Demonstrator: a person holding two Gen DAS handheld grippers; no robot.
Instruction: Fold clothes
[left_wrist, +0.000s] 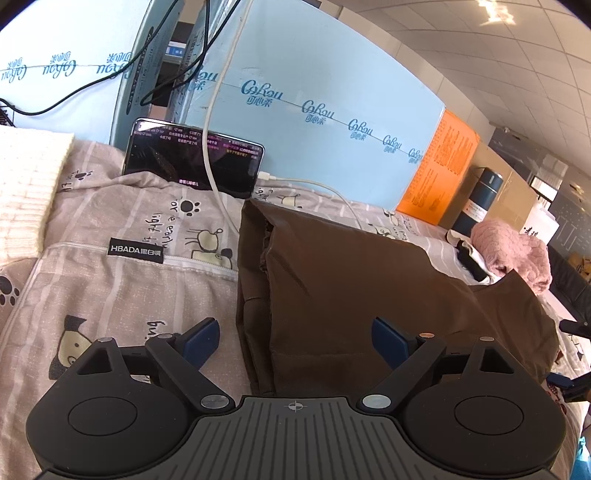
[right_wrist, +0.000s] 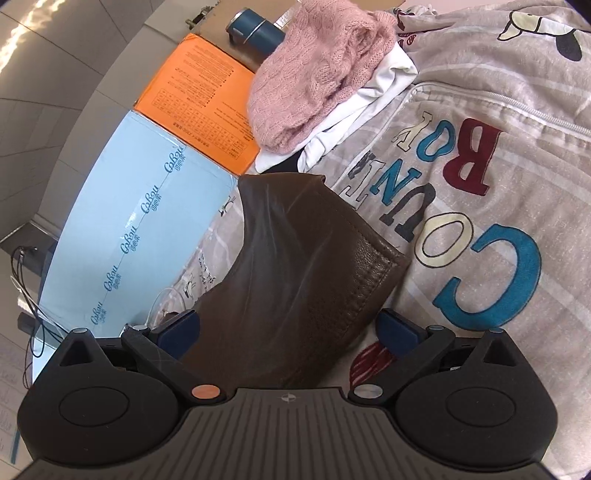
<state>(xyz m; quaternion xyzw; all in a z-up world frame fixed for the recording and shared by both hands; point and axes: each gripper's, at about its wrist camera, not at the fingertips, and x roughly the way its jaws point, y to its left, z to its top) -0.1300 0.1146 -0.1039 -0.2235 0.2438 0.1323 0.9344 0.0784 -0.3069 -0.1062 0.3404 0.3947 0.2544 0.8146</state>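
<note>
Covering the whole work surface is a printed bedspread (left_wrist: 122, 229), soft and rumpled, with a blue carton (left_wrist: 314, 122) standing along its far edge. On the bedspread, in the middle, lies the brown garment (left_wrist: 351, 280), folded into a thick, loose bundle; its surface looks like smooth leather, with a grained, stitched hem (right_wrist: 365, 273) showing in the right wrist view. I judge it fairly heavy and supple rather than stiff, slick enough to slide under smooth pads, and likely to spring open unless a fold is pressed flat. The stitched hem or a corner of the folded edge seems the surest place to pinch. A pink knit (left_wrist: 509, 251) is heaped at the far right, and a cream knit (left_wrist: 26, 192) lies at the far left. The left gripper (left_wrist: 295, 341) hovers over the garment's near left edge, jaws wide, gripping nothing. The right gripper (right_wrist: 290, 332) has its jaws spread fully with the garment lying between them, pads clear of it.
</note>
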